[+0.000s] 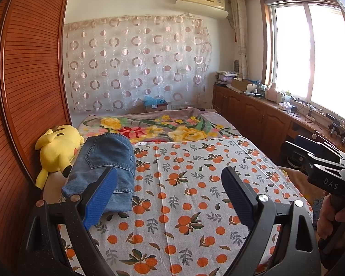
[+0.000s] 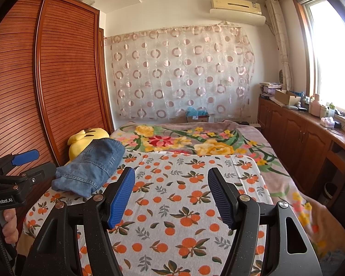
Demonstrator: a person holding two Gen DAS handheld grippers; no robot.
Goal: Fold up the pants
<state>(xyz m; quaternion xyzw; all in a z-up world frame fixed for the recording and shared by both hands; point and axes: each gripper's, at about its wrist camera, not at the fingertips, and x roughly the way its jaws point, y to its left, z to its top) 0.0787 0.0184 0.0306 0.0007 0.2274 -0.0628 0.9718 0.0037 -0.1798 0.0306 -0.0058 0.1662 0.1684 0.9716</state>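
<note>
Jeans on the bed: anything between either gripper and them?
Nothing visible. The jeans lie bunched on the orange-print sheet, just left of the open left gripper. The open right gripper has only bare sheet toward them. The yellow plush toy sits behind the jeans, not in between.

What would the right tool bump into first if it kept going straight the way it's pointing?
Probably the orange-print sheet on the bed. The right tool tilts slightly down with open jaws and nothing between them. The folded jeans lie off to its left, though depth is hard to judge.
</note>
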